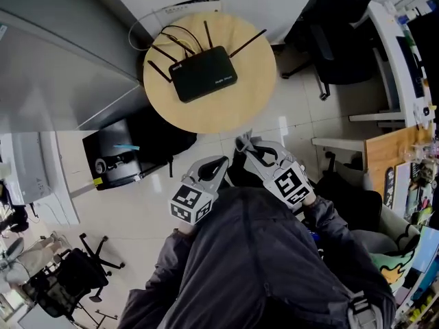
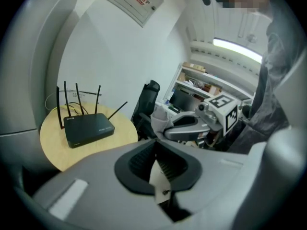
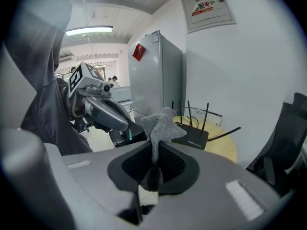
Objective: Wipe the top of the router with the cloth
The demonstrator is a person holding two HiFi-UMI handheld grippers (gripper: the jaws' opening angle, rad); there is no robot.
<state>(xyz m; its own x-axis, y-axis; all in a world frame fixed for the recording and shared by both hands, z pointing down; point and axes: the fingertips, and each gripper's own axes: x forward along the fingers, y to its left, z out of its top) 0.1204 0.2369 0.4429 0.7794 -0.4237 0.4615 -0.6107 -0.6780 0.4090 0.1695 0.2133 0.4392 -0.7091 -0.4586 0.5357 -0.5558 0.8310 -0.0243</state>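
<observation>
The black router (image 1: 203,74) with several antennas lies flat on a round wooden table (image 1: 226,108), ahead of both grippers. It also shows in the left gripper view (image 2: 88,128) and, partly hidden behind the cloth, in the right gripper view (image 3: 192,137). My right gripper (image 1: 248,151) is shut on a grey cloth (image 3: 160,123), which sticks up out of its jaws. The cloth (image 1: 245,141) hangs short of the table's near edge. My left gripper (image 1: 217,164) is beside it, shut with nothing in it. Both are held close to the person's body, apart from the router.
A tall grey fridge (image 1: 55,60) stands left of the table. A black unit (image 1: 120,156) sits on the floor below it. A black office chair (image 1: 339,46) is right of the table, and a white desk (image 1: 394,53) is at the far right. Cables trail behind the router.
</observation>
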